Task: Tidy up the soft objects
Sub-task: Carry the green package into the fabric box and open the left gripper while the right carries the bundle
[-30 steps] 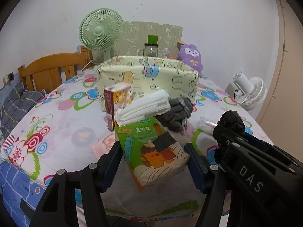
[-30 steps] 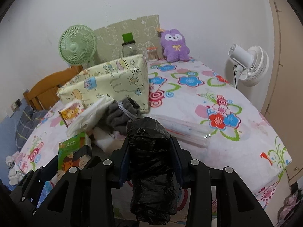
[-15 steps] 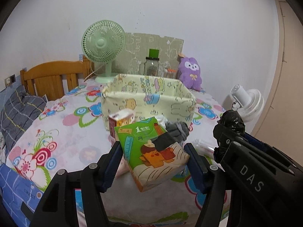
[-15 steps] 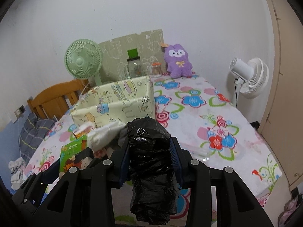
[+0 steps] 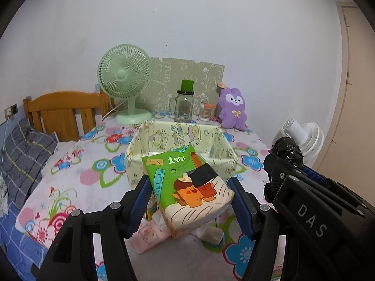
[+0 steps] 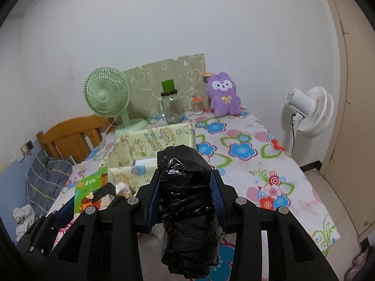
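Left gripper (image 5: 190, 193): clamped on a green tissue pack (image 5: 187, 187), blue pads pressed to its two long sides; pack held clear of the table, low centre of the left wrist frame.
Right gripper (image 6: 185, 194): closed on a black plastic bag roll (image 6: 187, 201), which stuck out past the fingertips and hung below them; lower centre of the right wrist frame.
Pack's long axis: ran along the fingers, tilted, far end pointing up-frame at the bin.
Roll's long axis: also along the fingers, pointing up-frame.
Fabric bin (image 5: 140, 145): pale yellow with cartoon print, open-topped, directly above the pack in the left wrist frame; in the right wrist frame it lay above and left of the roll.
Nearer hand: judged the left, since its pack's far end already overlapped the bin's near wall in the frame; the right sat beside it toward the right edge.
Coming move: probably forward and over the near wall, then release.
Bin contents: something pale lay at the bottom; otherwise it looked mostly empty, though the near part was hidden.
Left on the flowered tablecloth (image 5: 70, 182): a pink packet (image 5: 150, 236) and pale cloth lay just below the held pack.
Back of table: green fan (image 5: 124, 82), glass jar (image 5: 185, 105), purple plush (image 5: 232, 107), well apart from the bin.
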`<state>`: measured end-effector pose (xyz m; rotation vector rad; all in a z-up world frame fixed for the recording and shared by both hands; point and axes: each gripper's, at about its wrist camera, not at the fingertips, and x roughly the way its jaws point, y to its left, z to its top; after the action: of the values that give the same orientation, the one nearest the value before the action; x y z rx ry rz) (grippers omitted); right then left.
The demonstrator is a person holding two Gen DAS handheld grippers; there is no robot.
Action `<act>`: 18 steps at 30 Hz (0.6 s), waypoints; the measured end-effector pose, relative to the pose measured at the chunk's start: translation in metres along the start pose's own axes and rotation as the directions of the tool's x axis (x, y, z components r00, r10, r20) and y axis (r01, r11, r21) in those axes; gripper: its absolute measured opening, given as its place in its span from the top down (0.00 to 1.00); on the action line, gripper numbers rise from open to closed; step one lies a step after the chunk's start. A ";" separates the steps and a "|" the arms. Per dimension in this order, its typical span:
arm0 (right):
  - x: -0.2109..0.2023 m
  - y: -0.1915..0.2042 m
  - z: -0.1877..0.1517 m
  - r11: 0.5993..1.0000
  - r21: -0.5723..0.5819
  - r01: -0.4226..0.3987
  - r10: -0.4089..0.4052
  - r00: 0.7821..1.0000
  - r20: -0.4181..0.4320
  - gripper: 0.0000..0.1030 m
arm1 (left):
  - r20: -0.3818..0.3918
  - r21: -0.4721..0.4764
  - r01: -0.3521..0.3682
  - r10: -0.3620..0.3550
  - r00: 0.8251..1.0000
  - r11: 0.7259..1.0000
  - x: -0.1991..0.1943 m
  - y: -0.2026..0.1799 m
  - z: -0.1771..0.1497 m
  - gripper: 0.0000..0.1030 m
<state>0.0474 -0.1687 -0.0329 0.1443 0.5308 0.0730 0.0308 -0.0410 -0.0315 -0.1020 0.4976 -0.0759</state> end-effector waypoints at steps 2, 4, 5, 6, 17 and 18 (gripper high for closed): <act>0.000 0.000 0.006 1.000 0.007 -0.008 0.008 1.000 0.009 0.58 | 0.007 -0.008 0.006 -0.006 1.000 1.000 0.000 0.001 0.006 0.34; -0.001 0.001 0.011 1.000 0.008 -0.007 0.006 1.000 0.020 0.58 | 0.015 -0.012 0.010 -0.010 1.000 1.000 0.000 0.002 0.011 0.34; -0.001 0.002 0.013 1.000 0.005 -0.006 0.006 1.000 0.026 0.58 | 0.017 -0.011 0.008 -0.008 1.000 1.000 0.001 0.001 0.013 0.34; 0.000 0.003 0.016 1.000 0.001 -0.001 0.001 1.000 0.030 0.58 | 0.020 -0.008 0.007 -0.007 1.000 1.000 0.002 0.001 0.016 0.34; 0.021 0.011 0.037 0.999 -0.035 -0.005 0.006 1.000 0.026 0.58 | 0.016 0.019 -0.009 0.008 1.000 1.000 0.021 0.006 0.039 0.34; 0.023 0.012 0.038 0.999 -0.040 -0.008 0.009 1.000 0.027 0.58 | 0.015 0.020 -0.009 0.009 1.000 1.000 0.023 0.007 0.041 0.34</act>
<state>0.0865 -0.1590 -0.0099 0.1083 0.5012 0.0894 0.0712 -0.0326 -0.0072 -0.0805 0.4827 -0.0710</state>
